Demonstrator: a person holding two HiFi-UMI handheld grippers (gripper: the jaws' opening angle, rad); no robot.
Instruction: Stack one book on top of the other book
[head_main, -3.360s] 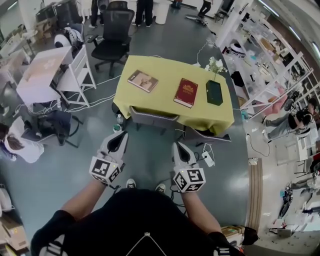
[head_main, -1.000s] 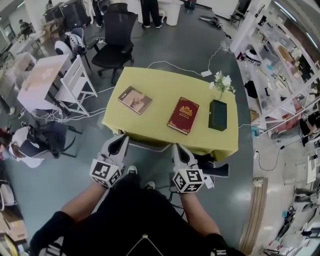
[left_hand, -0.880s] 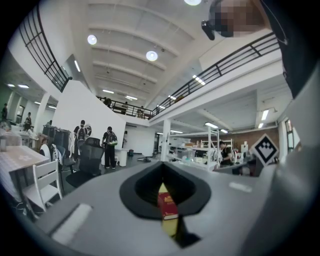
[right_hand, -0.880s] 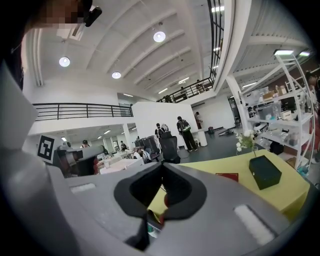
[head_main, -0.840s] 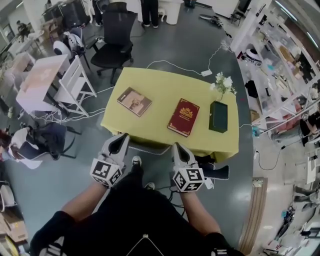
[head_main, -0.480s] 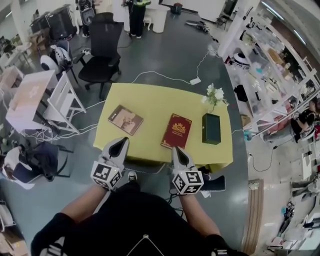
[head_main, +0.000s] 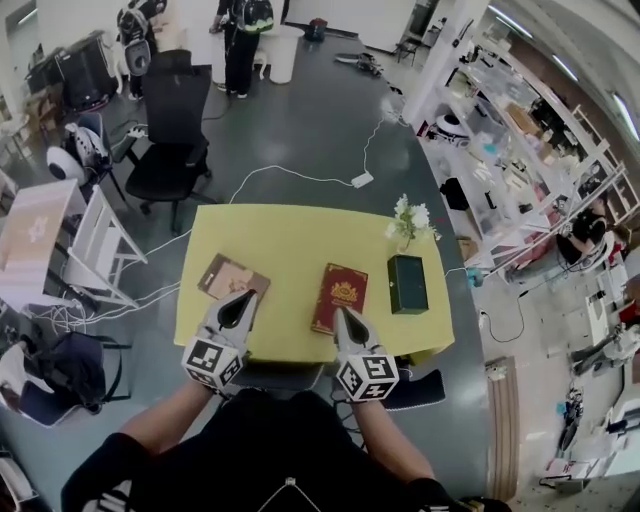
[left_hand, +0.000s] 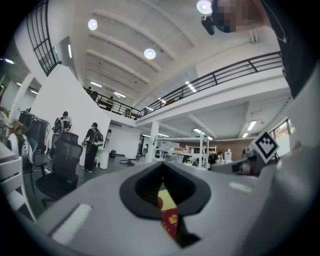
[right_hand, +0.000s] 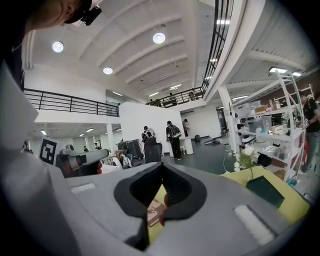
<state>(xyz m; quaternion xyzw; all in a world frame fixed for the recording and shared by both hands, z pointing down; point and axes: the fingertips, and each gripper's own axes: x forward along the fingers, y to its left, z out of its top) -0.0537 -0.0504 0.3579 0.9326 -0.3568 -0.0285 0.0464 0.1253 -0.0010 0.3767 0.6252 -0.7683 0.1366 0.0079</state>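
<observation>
Left hand-held gripper (head_main: 245, 298) has its jaws together with nothing held; right hand-held gripper (head_main: 340, 313) likewise, jaws closed and empty. Both are held at the near edge of the yellow-covered counter (head_main: 290, 235). Red book (head_main: 339, 295) lies flat near the counter's middle, just beyond the right gripper's tip. Brown book (head_main: 222, 276) lies flat to its left, apart from it, partly overlapped by the left gripper's tip in the head view. Dark green box (head_main: 407, 284) lies right of the red book, with white flowers (head_main: 408, 218) beyond it. Black office chair (head_main: 170, 130) stands far left of the counter.
</observation>
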